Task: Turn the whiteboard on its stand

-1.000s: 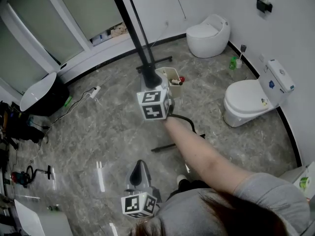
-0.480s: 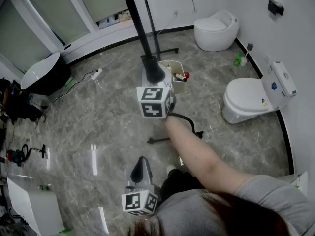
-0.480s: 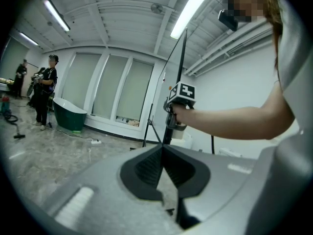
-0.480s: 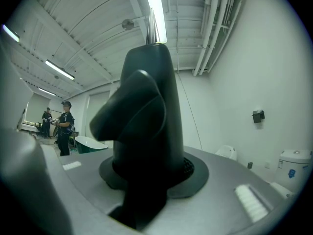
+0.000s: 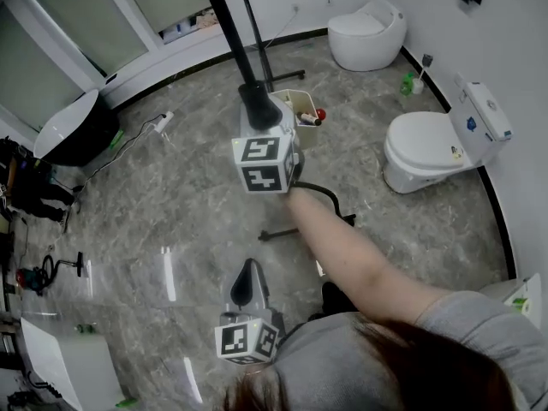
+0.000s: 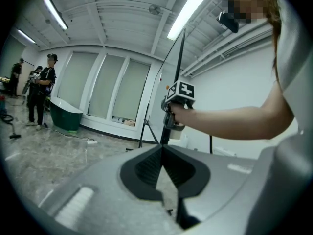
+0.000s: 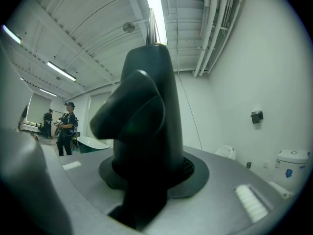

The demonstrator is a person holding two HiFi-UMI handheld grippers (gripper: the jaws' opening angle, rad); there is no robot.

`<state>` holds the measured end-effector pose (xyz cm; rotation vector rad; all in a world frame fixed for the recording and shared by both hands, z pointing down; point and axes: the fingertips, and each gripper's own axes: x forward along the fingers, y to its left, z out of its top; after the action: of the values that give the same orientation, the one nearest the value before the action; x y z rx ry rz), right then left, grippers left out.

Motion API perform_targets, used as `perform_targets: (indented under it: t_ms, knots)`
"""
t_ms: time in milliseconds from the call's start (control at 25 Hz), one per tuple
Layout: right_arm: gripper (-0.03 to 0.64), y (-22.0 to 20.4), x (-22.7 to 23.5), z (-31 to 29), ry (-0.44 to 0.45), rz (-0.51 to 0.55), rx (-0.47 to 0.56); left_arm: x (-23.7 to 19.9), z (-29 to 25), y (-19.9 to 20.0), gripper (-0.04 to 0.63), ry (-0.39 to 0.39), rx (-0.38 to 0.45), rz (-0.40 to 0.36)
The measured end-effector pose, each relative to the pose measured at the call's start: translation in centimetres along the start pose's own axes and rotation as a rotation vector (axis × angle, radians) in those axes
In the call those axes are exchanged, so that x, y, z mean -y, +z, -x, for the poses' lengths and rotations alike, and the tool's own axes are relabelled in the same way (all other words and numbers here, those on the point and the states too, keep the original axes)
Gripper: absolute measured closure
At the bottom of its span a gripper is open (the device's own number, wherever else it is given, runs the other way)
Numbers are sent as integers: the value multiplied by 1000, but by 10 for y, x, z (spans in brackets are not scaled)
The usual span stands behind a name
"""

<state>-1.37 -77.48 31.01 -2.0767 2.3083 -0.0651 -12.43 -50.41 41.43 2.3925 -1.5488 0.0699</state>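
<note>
Turn looks under way: right gripper (image 5: 259,111) clamped on the whiteboard (image 5: 220,15) edge, board upright on its stand (image 5: 276,234), edge-on ahead. The left gripper (image 5: 247,271) hangs low, jaws together, empty. Next: steady sideways push, firm grip, stand feet planted.

You saw the whiteboard (image 5: 224,24) edge-on in the head view, a thin dark strip running from the top of the frame down to the right gripper (image 5: 255,101), whose jaws were clamped on that edge. It stood upright on its stand (image 5: 282,232), whose black foot bar lay flat on the grey marbled floor (image 5: 171,204). From the left gripper view it showed only as a slim dark line rising toward the ceiling.
</note>
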Motion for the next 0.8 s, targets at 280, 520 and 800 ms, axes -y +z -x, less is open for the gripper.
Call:
perform_targets:
  t_ms: [280, 520, 800]
  knots:
    - [477, -1, 5, 34, 2, 5, 6, -1, 35, -8, 595, -22, -15, 9]
    - [478, -1, 2, 59, -4, 0, 8, -1, 61, -11, 595, -64, -18, 12]
    - [480, 0, -2, 89, 0, 0, 4, 7, 94, -23, 595, -114, -39, 11]
